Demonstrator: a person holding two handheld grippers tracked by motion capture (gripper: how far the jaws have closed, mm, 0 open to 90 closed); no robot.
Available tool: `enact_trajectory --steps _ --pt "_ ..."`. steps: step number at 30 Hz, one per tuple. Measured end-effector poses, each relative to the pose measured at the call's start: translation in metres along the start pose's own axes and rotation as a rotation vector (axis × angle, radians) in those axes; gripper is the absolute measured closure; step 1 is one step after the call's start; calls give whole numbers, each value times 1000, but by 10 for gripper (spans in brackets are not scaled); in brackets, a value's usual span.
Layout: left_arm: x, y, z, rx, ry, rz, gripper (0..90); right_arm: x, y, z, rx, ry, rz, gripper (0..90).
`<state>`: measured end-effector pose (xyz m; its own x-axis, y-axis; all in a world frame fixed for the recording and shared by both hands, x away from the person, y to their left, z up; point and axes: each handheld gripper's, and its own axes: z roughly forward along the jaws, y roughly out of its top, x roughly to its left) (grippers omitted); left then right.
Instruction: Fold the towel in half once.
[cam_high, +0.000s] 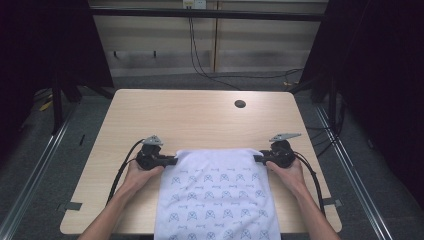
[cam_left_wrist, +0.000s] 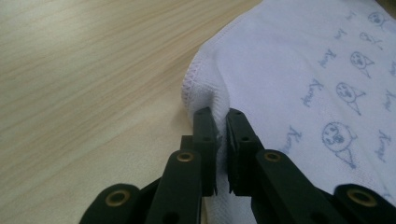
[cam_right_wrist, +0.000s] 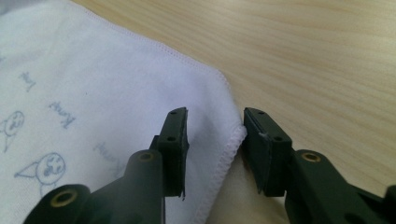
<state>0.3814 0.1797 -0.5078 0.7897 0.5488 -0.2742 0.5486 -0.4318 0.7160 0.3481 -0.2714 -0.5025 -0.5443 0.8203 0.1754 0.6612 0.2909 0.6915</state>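
A white cloth (cam_high: 216, 195) with little blue drawings lies flat on the near part of the table (cam_high: 200, 115), and its near end hangs over the edge by the person; the left gripper (cam_left_wrist: 218, 122) has its jaws pinched tight on the cloth's far left corner; the right gripper (cam_right_wrist: 215, 133) has its jaws apart around the far right corner, not squeezing yet; so one corner looks caught and one is left to grab; farther off, the table has a small dark hole (cam_high: 240, 104).
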Motion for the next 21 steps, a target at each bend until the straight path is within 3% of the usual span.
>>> enact_trajectory --steps 2,6,8,11,16,19,21 --pt "2 -1 -3 -3 3 -14 846 0 0 1 -7 10 2 662" --pt "2 1 -9 -27 10 -15 848 1 1 0 -6 25 3 846" --pt "2 5 -13 -41 16 3 848 1 4 -6 -32 37 15 862" --pt "1 11 -21 -89 4 -7 849 0 10 -21 -92 46 17 869" --pt "4 24 -31 -126 19 -3 850 -1 27 -41 -180 78 30 872" --pt "11 36 -35 -206 24 -52 851 -5 44 -48 -229 63 28 872" --pt "14 44 -39 -229 27 -53 851 -9 55 -56 -271 84 39 872"
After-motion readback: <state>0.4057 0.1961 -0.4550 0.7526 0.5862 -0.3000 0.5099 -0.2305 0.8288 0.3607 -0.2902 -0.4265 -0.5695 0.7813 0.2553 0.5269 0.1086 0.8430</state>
